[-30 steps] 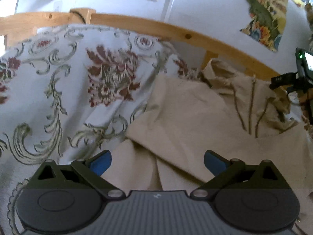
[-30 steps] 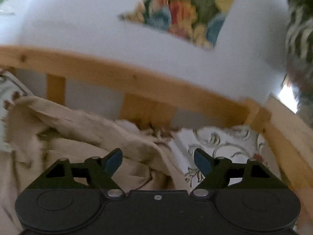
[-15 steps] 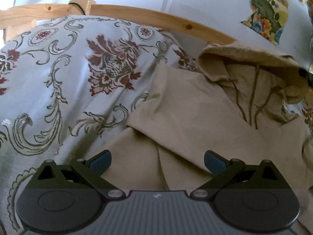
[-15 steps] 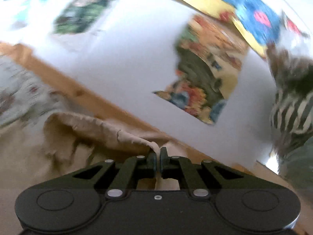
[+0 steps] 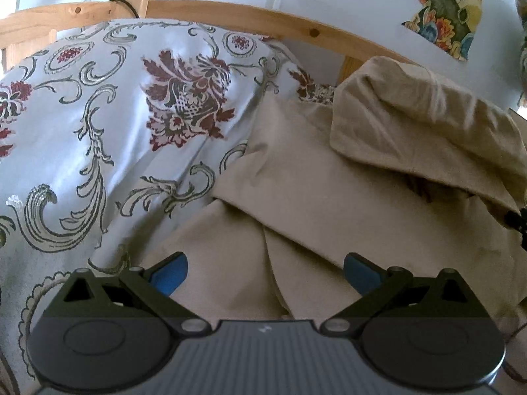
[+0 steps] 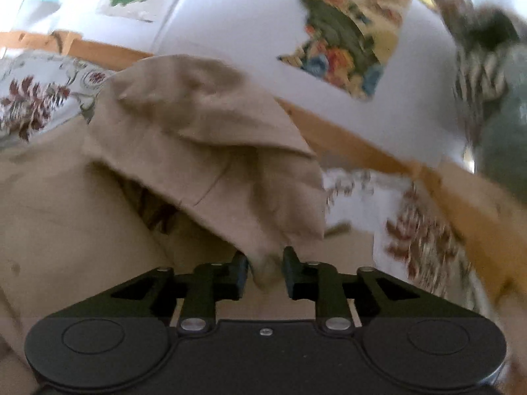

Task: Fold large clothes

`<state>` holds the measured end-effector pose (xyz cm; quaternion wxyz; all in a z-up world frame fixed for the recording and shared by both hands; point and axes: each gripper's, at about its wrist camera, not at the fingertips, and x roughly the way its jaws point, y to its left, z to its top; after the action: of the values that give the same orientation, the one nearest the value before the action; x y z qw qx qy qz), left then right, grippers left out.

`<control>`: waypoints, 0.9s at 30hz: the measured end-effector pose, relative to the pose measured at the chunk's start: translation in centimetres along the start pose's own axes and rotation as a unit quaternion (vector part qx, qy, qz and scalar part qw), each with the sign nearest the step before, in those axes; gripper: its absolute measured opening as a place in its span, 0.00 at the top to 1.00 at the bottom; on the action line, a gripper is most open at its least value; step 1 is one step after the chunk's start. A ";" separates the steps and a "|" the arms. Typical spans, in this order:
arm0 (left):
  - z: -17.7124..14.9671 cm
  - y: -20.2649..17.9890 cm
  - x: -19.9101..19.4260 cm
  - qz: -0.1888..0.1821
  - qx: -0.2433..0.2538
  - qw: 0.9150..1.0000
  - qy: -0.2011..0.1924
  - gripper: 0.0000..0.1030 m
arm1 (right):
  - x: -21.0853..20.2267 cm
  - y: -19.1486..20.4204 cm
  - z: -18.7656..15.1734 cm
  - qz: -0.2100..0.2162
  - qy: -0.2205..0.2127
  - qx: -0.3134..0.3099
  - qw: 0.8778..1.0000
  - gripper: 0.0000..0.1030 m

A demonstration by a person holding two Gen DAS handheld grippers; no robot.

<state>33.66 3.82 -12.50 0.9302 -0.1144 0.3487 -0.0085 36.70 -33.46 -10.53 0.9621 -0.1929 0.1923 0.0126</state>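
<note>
A: Item one, largest?

B: A bed cover [image 5: 98, 125], floral print on pale ground, is spread under everything; a wooden rail [image 5: 230, 19] runs behind it from 9 to 2 o'clock.

A: Item two?

B: A beige hooded garment [image 5: 329, 204] is laid on the cover, filling the left wrist view from 3 to 6 o'clock. Its hood [image 6: 204, 138] is seen turned over onto the body.

A: Handling?

B: It is judged soft, limp and fairly light, liable to sag and slide at any unsupported part. Hold is best taken at hems, shoulder seams or the hood edge, where the cloth is doubled.

A: The tongs?

B: The left gripper [image 5: 263, 275] is held wide apart above the sleeve area, nothing between its pads. The right gripper [image 6: 265, 271] is part-way apart, a bunched fold of the hood lying between its fingers [image 6: 240, 273]; contact cannot be confirmed, so grip or release cannot be told.
</note>
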 end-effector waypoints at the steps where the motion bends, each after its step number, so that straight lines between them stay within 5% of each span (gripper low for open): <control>1: 0.0 0.1 0.1 -0.002 -0.002 1.000 0.005 0.01 | -0.2 -0.3 0.1 0.002 0.008 0.012 1.000 0.65; 4: 0.2 0.3 0.0 -0.010 -0.008 1.000 0.010 0.01 | -1.3 -0.8 0.5 0.016 0.025 0.037 0.999 0.45; 7: 0.6 0.8 -0.3 -0.029 -0.023 0.999 0.009 0.01 | -2.3 -0.2 1.0 0.019 0.051 0.036 0.998 0.37; 14: 1.8 2.1 -1.3 -0.092 -0.059 0.994 -0.008 0.01 | -4.7 -1.2 0.1 -0.013 0.117 0.209 0.971 0.37; 22: 6.1 1.7 2.0 -0.122 -0.044 0.991 -0.021 0.01 | -3.5 -4.3 -0.9 0.070 0.078 0.366 0.925 0.38; 24: 7.6 1.4 4.1 -0.117 -0.060 0.991 -0.003 0.04 | -1.8 -4.0 -1.7 0.068 0.104 0.368 0.921 0.42; 27: 9.4 0.6 6.7 -0.139 -0.078 0.987 0.024 0.22 | -0.4 -3.7 -3.0 0.084 0.122 0.379 0.913 0.50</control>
<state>44.85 5.70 -10.11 0.8996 -0.2339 0.3510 -0.1134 35.55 -38.03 -11.56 0.9274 0.2033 0.3141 -0.0042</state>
